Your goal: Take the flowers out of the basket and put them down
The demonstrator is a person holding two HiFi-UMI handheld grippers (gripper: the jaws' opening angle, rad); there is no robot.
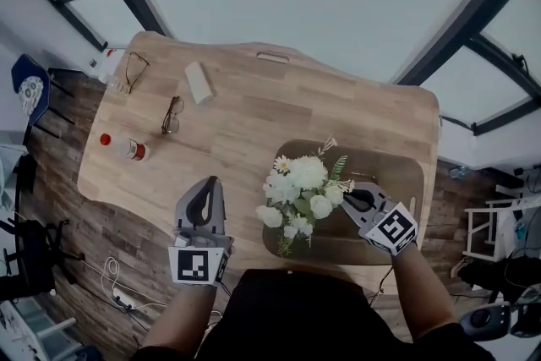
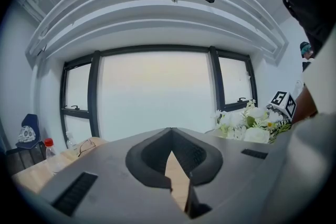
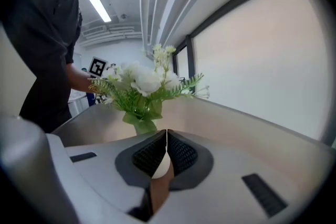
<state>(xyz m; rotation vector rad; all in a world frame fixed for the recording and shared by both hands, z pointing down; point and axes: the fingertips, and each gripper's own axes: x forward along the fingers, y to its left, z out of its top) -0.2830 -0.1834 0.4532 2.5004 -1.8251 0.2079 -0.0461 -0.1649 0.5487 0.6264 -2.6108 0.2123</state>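
My right hand-held gripper (image 1: pixel 353 199) is shut and empty, just right of the flowers (image 1: pixel 303 186) standing upright in the brown basket (image 1: pixel 401 173). I'd open wide and pinch low on the green stems, sparing the soft white blooms. My left hand-held gripper (image 1: pixel 211 186), shut too, hangs left of the basket.

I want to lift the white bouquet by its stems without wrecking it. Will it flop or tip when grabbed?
The flowers look top-heavy, with a wide head over a narrow bunched base, so a push high up would probably tip them. They are likely light for their size. The thin sprigs at the edges would probably bend; the base seems firmer.
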